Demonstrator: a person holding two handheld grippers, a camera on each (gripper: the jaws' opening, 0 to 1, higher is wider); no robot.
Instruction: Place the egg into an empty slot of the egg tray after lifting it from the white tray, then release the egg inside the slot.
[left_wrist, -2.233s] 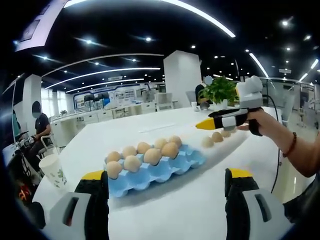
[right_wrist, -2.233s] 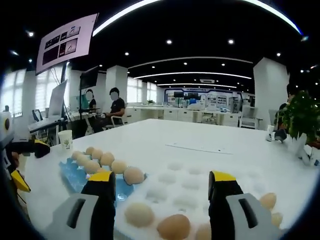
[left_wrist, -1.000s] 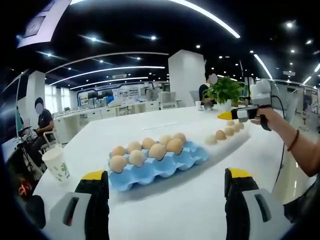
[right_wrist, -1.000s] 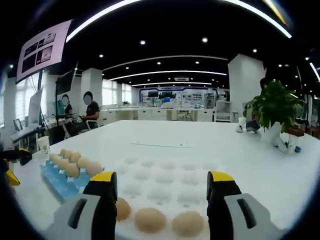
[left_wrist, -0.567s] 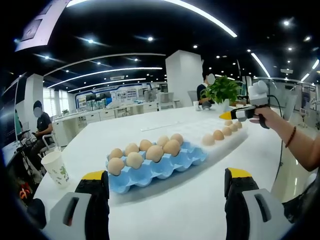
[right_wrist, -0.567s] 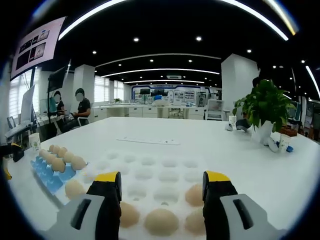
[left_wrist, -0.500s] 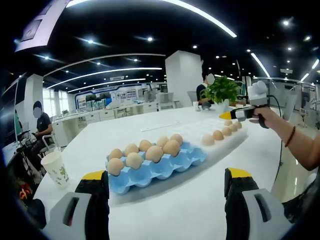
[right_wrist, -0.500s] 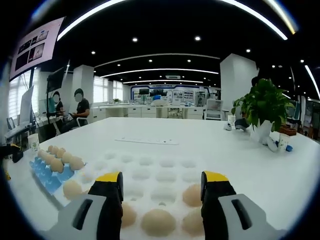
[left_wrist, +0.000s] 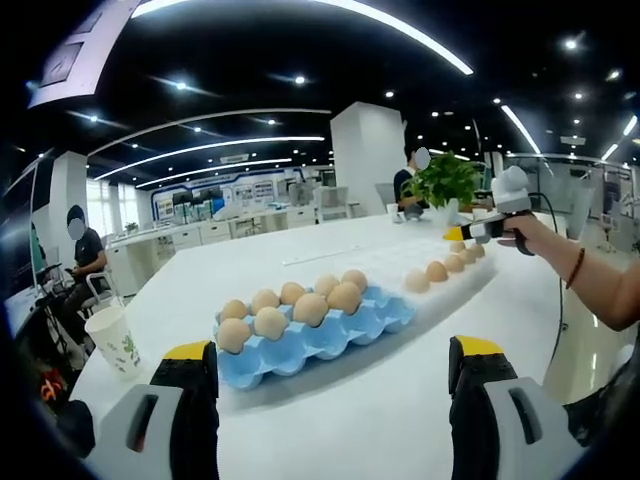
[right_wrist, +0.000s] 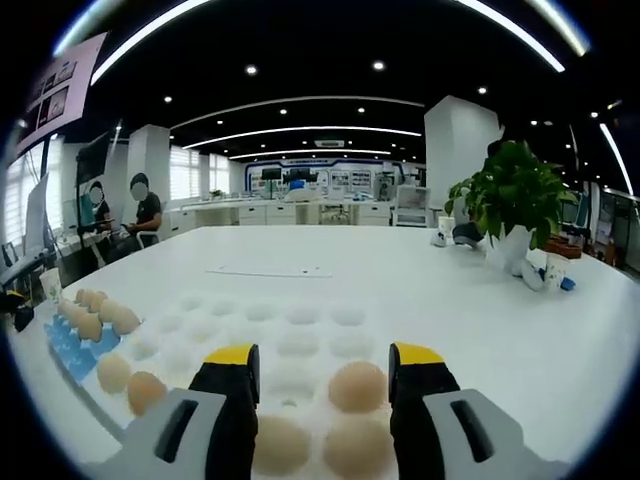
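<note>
Both tongs are released: your right tongs (right_wrist: 322, 375) frame an egg (right_wrist: 357, 386) at the white tray's (right_wrist: 300, 345) near edge; your left tongs (left_wrist: 330, 365) face the blue egg tray (left_wrist: 310, 340) mid-tabletop (left_wrist: 350, 420).

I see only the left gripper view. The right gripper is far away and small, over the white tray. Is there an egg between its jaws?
Observer: Yes. In the right gripper view an egg sits between the jaws of the right gripper, which stand apart and are not clamped on it.
Operator: Are other eggs close to it?
Observer: Two more eggs lie nearer the camera, in the white tray.
Operator: Does the tray have free slots ahead?
Observer: Yes, the rows beyond that egg are empty hollows.
</note>
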